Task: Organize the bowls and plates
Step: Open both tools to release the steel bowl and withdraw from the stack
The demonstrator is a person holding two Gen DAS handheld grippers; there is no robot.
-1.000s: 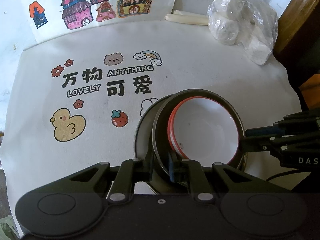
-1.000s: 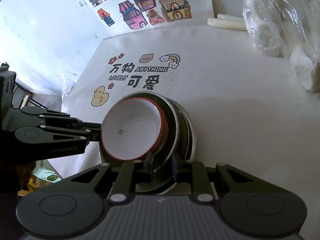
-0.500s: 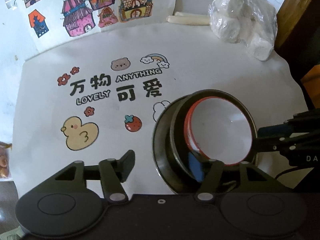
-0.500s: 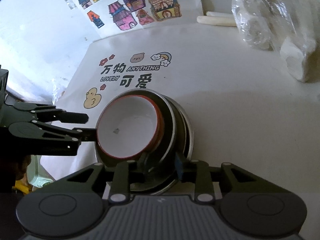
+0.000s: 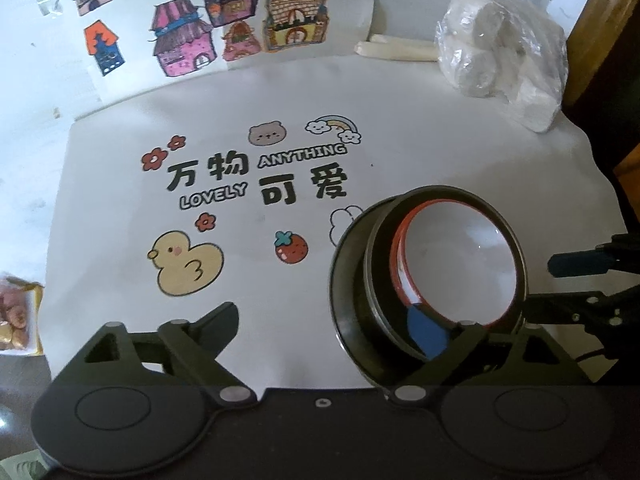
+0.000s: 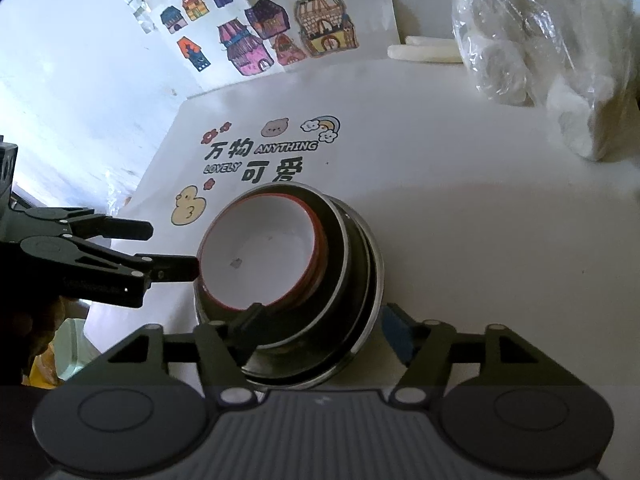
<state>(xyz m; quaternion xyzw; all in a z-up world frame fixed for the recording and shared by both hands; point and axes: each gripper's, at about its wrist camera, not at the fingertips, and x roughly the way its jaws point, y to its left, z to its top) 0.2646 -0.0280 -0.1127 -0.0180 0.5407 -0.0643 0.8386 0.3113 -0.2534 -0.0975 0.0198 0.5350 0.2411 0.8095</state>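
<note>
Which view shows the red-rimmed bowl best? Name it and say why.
The right wrist view: the red-rimmed bowl shows its whole white inside and most of its rim, nested in the dark bowls. In the left wrist view the red-rimmed bowl appears tilted, its lower rim hidden by a finger of the left tongs.

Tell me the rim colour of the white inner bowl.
Red-orange, on the white inner bowl; clearest in the right wrist view.
</note>
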